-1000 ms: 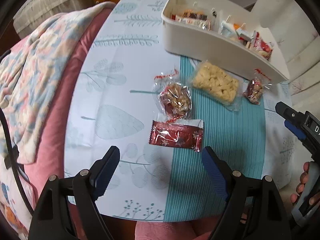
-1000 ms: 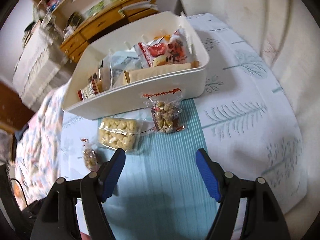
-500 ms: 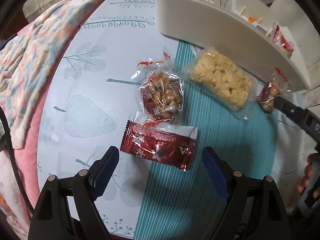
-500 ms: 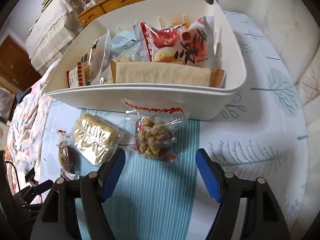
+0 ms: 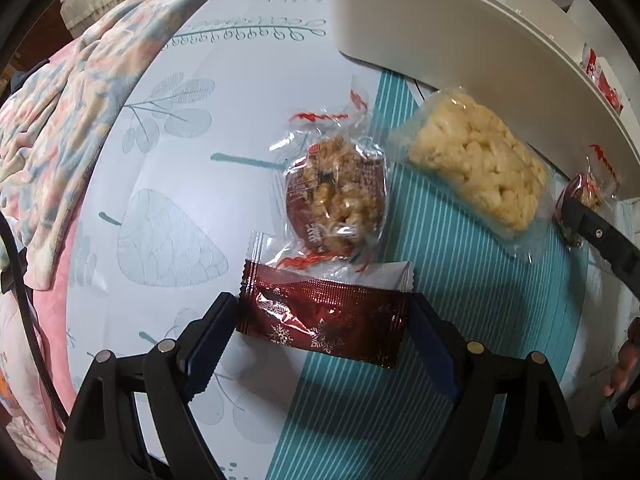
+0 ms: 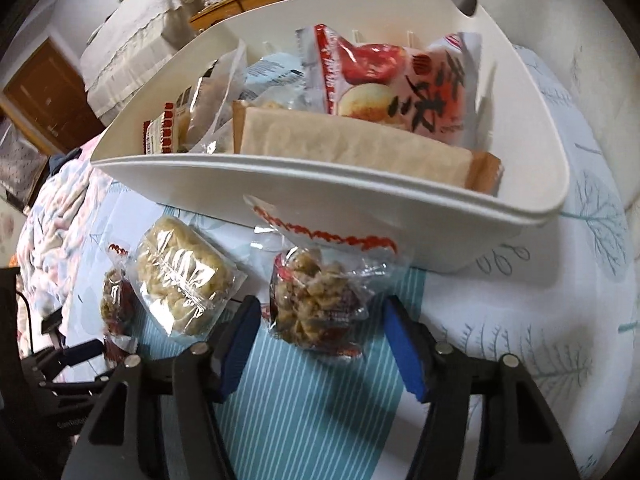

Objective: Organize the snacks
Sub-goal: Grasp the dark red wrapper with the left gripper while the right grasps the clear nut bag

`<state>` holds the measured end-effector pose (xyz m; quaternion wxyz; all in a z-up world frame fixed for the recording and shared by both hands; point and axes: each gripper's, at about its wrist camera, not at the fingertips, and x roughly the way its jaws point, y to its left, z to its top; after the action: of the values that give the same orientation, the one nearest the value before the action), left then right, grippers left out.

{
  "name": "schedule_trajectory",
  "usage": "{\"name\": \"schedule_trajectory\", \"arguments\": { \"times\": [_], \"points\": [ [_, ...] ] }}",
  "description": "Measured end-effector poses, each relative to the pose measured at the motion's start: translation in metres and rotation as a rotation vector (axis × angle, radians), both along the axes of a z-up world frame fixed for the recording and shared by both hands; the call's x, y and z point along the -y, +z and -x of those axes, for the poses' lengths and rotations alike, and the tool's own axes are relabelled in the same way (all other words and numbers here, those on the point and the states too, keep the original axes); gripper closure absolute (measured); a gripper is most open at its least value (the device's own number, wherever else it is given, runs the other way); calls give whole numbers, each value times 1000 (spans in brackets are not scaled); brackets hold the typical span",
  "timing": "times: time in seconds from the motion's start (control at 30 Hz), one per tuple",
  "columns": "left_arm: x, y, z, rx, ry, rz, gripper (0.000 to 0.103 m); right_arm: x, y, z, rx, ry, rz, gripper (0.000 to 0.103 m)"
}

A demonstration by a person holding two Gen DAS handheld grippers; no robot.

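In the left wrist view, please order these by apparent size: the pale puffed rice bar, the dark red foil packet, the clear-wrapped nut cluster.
1. Dark red foil packet and pale puffed rice bar: alike; the packet lies nearer the camera, so unsure.
2. Clear-wrapped nut cluster: smallest.

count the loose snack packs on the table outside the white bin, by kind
dark red foil packet: 1
clear-wrapped brown nut clusters: 2, one at, one against the bin at
pale puffed rice bar: 1
total: 4 loose packs, all outside the white bin
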<state>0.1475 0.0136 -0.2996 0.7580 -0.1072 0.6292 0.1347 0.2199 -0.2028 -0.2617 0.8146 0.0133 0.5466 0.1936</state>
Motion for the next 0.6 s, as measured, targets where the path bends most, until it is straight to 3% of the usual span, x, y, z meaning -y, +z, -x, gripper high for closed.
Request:
{"name": "schedule_trajectory", "arguments": {
  "times": [0.2, 0.37, 0.53, 0.6],
  "points": [
    [0, 1, -2, 10, 9, -3, 21, -5, 0, -1, 11, 45, -10, 57],
    [7, 4, 1, 22, 31, -7, 26, -8, -3, -1, 7, 38, -15, 58],
    [11, 9, 6, 41, 36, -14, 44, -12, -5, 0, -7, 30, -6, 58],
    [11, 9, 8, 43, 29, -6, 45, -12, -5, 1, -15, 23, -4, 58]
  ]
}}
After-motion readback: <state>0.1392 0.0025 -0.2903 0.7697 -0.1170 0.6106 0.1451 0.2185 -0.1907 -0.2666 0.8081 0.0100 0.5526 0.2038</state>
